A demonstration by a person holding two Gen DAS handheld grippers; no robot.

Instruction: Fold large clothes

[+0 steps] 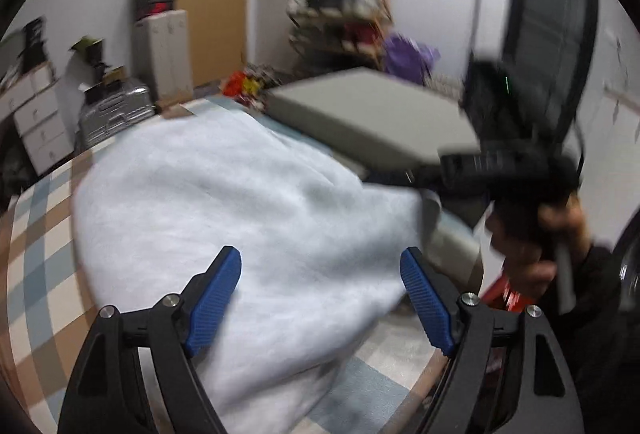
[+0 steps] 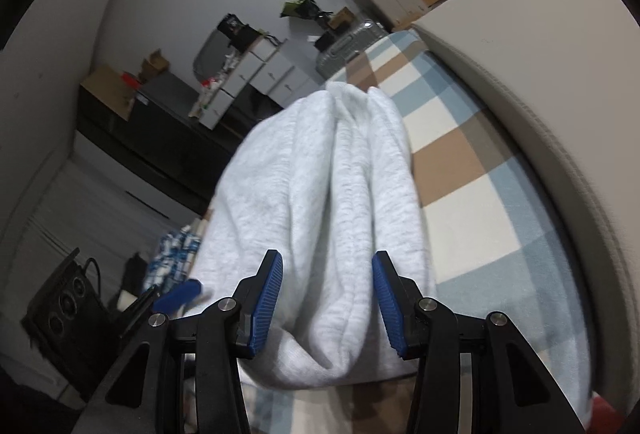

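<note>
Bed: we see a checked blanket [image 2: 472,153] of blue, tan and white squares spread over it, with a pale padded headboard [image 2: 540,53] running along its far edge in the right wrist view.
Garment: our large piece is a pale grey sweatshirt [image 1: 224,201] of fleecy cloth; it lies on the checked blanket in a rounded heap, and in the right wrist view its bunched folds run lengthwise away from us.
Room behind: we make out a silver suitcase [image 1: 116,113] near the bed's far corner, white drawers [image 2: 264,73] beside it and a cluttered rack [image 1: 340,5] against the wall, this last blurred.
Left gripper [image 1: 320,290]: we hold it above the near edge of the sweatshirt, its blue pads spread wide and closing on nothing.
Right gripper [image 2: 327,300]: its pads stand partly apart with a thick fold of the sweatshirt between them; we cannot tell whether they press on the cloth.
Hand [image 1: 536,246]: it grips the right gripper's black handle, seen blurred at the right of the left wrist view.
</note>
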